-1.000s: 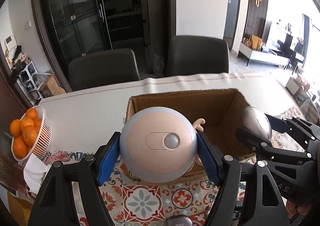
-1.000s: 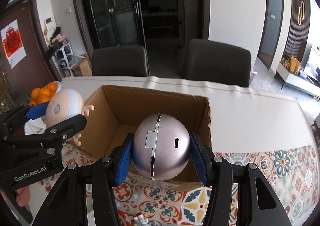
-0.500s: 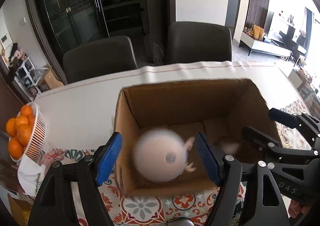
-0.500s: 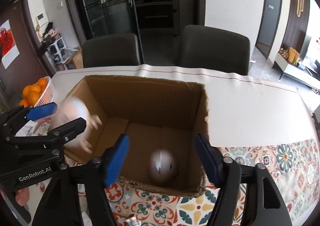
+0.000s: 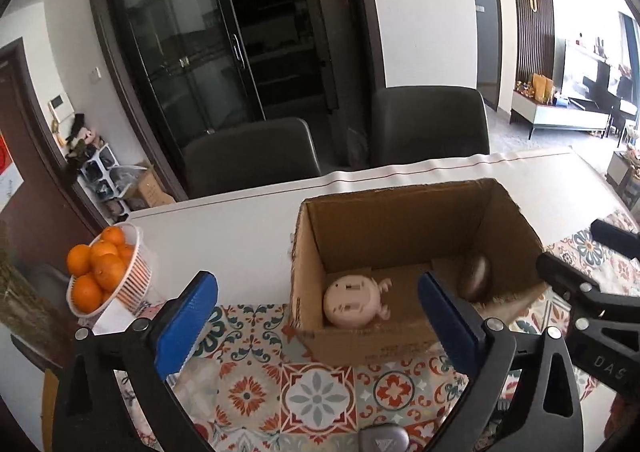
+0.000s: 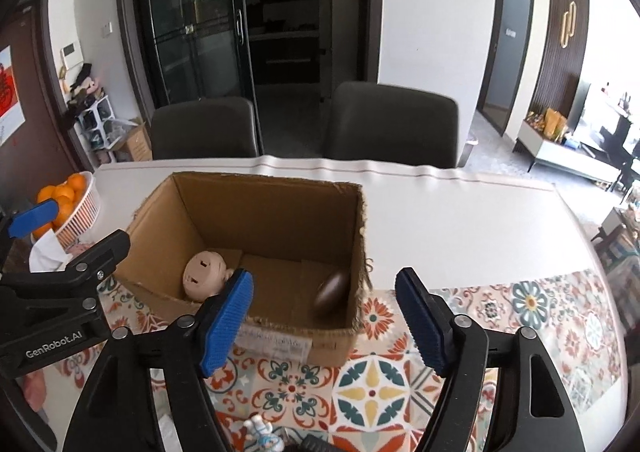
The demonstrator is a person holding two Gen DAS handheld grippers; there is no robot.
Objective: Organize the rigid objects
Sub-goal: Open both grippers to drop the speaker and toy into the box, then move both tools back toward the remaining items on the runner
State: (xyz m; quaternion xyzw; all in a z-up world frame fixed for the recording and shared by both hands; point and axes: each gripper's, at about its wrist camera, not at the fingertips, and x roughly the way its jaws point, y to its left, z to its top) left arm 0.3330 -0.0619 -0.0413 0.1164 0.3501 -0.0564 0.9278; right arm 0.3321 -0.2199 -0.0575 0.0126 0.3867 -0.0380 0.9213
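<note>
Where a patterned cloth (image 5: 316,392) covers the near part of a white table (image 6: 440,212), with two dark chairs (image 6: 392,120) and glass doors behind. Left gripper (image 5: 316,316) and right gripper (image 6: 324,316): both opening, jaws wide, nothing between. Inside the cardboard box (image 5: 400,212): pink round toy (image 5: 354,302) at left, dark egg-shaped object (image 6: 332,292) at right, blurred. Oranges basket (image 5: 120,284) off left, partly cut off.

Bright daylight, right-side glare, fisheye warping

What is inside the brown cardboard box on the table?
A round beige toy and a dark metallic egg-shaped object lie on its floor. The near wall hides the nearest floor strip.
</note>
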